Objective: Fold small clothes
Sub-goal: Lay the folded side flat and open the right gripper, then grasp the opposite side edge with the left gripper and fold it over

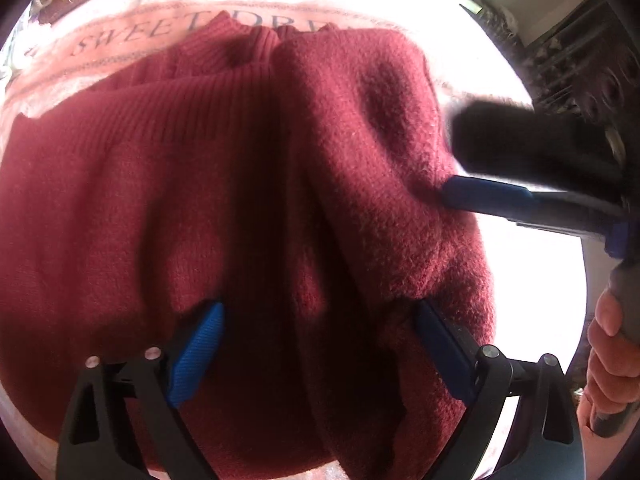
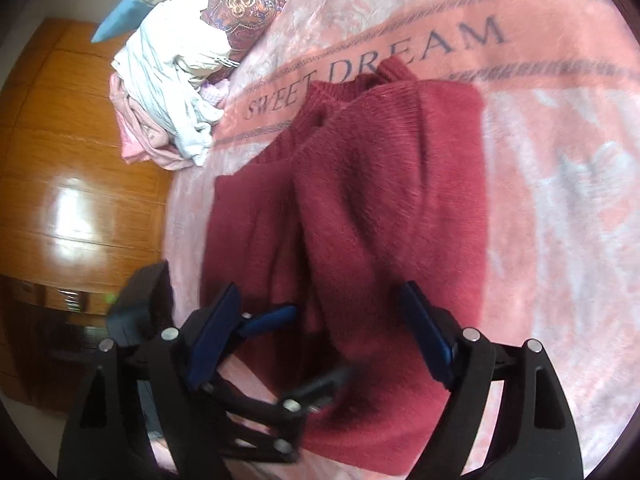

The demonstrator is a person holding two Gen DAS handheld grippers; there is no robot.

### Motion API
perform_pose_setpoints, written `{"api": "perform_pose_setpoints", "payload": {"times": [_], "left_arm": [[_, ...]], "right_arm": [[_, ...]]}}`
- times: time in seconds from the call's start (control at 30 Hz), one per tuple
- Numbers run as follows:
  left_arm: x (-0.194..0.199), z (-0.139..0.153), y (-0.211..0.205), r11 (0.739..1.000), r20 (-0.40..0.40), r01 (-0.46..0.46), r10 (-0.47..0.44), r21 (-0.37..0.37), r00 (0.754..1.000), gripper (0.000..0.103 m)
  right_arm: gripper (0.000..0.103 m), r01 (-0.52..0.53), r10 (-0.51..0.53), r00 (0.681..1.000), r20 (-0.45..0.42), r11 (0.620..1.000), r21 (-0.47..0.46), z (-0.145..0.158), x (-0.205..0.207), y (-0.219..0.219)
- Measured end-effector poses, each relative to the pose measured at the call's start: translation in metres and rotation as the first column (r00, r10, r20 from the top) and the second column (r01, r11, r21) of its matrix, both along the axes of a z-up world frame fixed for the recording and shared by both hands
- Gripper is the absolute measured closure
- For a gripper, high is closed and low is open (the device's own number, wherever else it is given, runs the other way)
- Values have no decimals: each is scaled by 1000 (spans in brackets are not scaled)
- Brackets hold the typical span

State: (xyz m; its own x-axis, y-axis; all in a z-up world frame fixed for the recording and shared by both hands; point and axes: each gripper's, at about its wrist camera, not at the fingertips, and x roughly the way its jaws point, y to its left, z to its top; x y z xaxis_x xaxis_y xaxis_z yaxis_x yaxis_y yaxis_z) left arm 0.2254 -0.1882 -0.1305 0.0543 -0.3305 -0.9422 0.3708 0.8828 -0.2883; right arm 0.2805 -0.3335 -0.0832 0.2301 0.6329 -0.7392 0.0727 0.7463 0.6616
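Lying on pink blanket (image 2: 540, 128), red sweater (image 2: 380, 184); clothes pile (image 2: 168, 92) nearby; both grippers, left (image 1: 320, 344) & right (image 2: 320, 344), spread, empty.

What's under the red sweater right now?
The red sweater lies on a pink blanket printed "SWEET DREAM"; its collar covers part of the lettering. One side is folded over its middle, so whatever sits beneath those layers is hidden.

One red sweater (image 2: 380, 184) lies on one pink blanket (image 2: 560, 128) covering the bed. Two grippers show, the left gripper (image 1: 320, 344) and the right gripper (image 2: 320, 328). One heap of pale clothes (image 2: 172, 92) and two pillows sit at the bed's far left corner
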Motion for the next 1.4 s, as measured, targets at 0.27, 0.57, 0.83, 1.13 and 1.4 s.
{"api": "perform_pose_setpoints", "payload": {"times": [0.27, 0.57, 0.83, 1.13, 1.4], "left_arm": [[-6, 0, 11, 995, -34, -25, 22, -95, 999, 17], [-8, 12, -6, 978, -55, -39, 28, -206, 998, 92], [-5, 18, 26, 966, -4, -88, 90, -242, 996, 99], [2, 6, 64, 965, -4, -99, 101, -243, 995, 99], [3, 41, 113, 951, 74, -112, 139, -289, 988, 99]], "right_arm": [[21, 56, -59, 998, -30, 996, -75, -10, -55, -38], [21, 135, -136, 990, -31, 990, -46, -21, -78, -69], [21, 146, -147, 988, -37, 989, -15, -27, -87, -72], [21, 91, -92, 995, 39, 995, 27, -9, -83, -48], [21, 26, -27, 999, 28, 999, 39, -8, -76, -18]]}}
